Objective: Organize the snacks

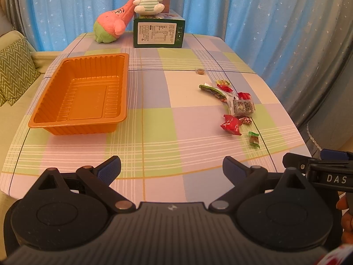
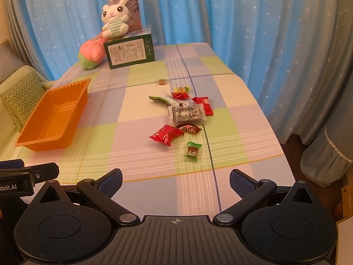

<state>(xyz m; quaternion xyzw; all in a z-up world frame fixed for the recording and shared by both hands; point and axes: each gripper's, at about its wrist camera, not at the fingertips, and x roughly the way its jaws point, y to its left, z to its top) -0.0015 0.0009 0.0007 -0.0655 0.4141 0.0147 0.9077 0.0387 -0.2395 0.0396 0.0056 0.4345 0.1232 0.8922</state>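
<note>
The task looks not started yet, as far as the pics show. The orange tray (image 1: 79,92) stands on the left part of the table (image 1: 176,132) and there is nothing inside it. All the snacks lie in a loose group on the right part, well apart from the tray: a green candy (image 2: 192,151) nearest to the grippers, a red packet (image 2: 166,134) just behind it, a dark wrapped candy (image 2: 189,128) beside that packet, a clear packet w/ dark print (image 2: 186,113) in the middle, another red packet (image 2: 204,105) touching its far side, a green pouch (image 2: 160,100), a small red-yellow candy (image 2: 181,92), and one small brown piece (image 2: 162,82) alone, further back. So every piece is left to move, approx. eight of them.

The left gripper (image 1: 171,169) hangs over the near table edge, fingers spread wide, holding nothing and touching nothing. The right gripper (image 2: 175,180) is the same: fingers released wide, nothing between them, the green candy ahead but not reached. I judge the right one is better placed for the first pick.
</note>
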